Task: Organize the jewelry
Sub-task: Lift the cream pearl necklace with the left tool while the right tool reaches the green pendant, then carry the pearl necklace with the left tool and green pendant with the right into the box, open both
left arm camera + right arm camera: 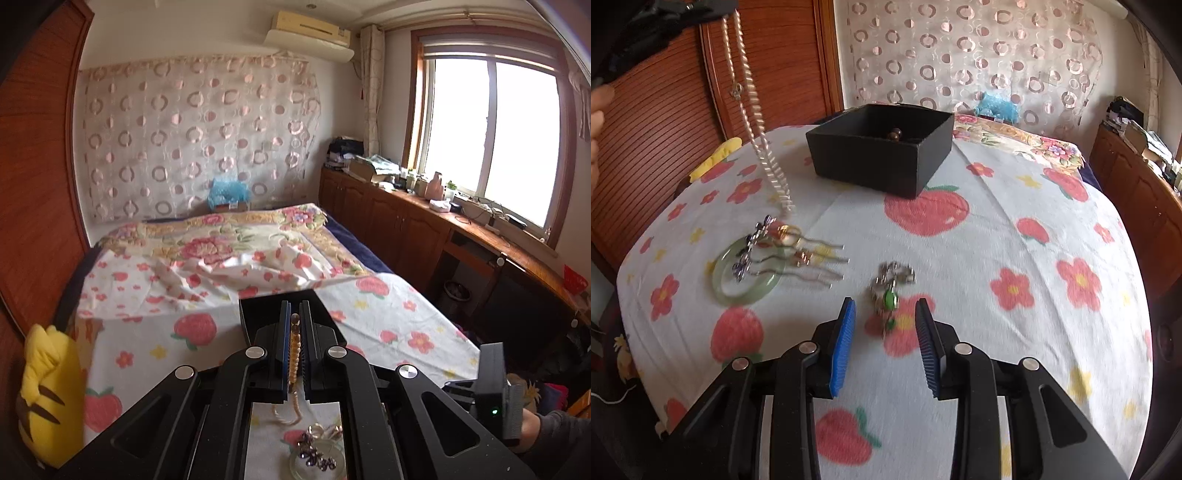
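Note:
My left gripper (294, 310) is shut on a pearl necklace (294, 349), lifted well above the bed. In the right wrist view the necklace (750, 92) hangs from the top left, its lower end near the flowered sheet (997, 221). My right gripper (885, 306) is open, low over the sheet. A silver piece with green stones (890, 295) lies just ahead between its fingers, untouched. A black open box (882, 147) stands farther back with a brown bead (897, 133) inside. A pale green bangle (746, 277), hairpins (805, 258) and a purple flower piece (753, 247) lie at the left.
A yellow plush toy (51, 398) sits at the bed's left edge beside a wooden wardrobe (665, 147). Low wooden cabinets (424, 229) with clutter run under the window on the right. A folded floral quilt (229, 240) lies behind the box.

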Tool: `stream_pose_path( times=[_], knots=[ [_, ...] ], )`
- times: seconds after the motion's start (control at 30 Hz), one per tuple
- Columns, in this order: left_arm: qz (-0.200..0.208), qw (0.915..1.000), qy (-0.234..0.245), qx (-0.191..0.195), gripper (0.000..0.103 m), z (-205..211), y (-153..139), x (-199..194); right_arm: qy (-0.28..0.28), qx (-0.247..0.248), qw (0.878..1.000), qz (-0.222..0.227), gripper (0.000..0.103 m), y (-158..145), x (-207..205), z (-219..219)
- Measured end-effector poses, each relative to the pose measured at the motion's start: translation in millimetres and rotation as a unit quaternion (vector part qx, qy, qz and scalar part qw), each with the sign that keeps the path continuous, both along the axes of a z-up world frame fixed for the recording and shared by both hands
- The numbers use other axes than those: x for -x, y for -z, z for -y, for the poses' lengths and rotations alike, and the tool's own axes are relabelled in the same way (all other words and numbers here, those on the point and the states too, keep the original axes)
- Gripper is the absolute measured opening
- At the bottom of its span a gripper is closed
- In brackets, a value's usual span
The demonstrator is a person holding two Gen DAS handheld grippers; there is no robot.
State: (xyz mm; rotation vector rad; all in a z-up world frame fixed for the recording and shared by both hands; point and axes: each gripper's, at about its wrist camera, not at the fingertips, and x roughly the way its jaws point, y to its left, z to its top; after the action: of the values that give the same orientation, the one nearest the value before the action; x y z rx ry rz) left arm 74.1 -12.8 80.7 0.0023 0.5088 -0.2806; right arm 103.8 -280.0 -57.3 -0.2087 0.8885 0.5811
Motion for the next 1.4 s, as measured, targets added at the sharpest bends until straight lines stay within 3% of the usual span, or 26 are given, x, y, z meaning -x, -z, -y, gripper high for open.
stream_pose_path(
  times=[0.03, 0.1, 0.23, 0.3, 0.63, 1.4],
  knots=[
    [0.004, 1.0, 0.0, -0.001, 0.004, 0, -3, 0, 0.0, 0.0, 1.0, -0.002, 0.036, 0, -4, -1],
    [0.009, 1.0, 0.0, -0.002, 0.004, 1, -9, -1, -0.001, 0.001, 1.0, -0.01, 0.024, 2, -11, -3],
    [0.016, 0.9998, -0.002, -0.008, 0.004, 3, -14, -4, -0.003, 0.012, 1.0, -0.014, 0.021, 8, -18, -7],
    [0.017, 0.9998, -0.004, -0.008, 0.004, 3, -16, -7, -0.004, 0.012, 1.0, -0.016, 0.012, 9, -19, -7],
    [0.013, 0.9998, -0.002, -0.013, 0.004, 6, -24, -21, -0.009, 0.015, 1.0, 0.005, 0.012, 4, -17, -4],
    [0.037, 0.999, 0.003, -0.024, 0.004, 27, -56, -63, -0.029, 0.006, 0.994, 0.103, 0.011, -81, -50, -11]
  ],
)
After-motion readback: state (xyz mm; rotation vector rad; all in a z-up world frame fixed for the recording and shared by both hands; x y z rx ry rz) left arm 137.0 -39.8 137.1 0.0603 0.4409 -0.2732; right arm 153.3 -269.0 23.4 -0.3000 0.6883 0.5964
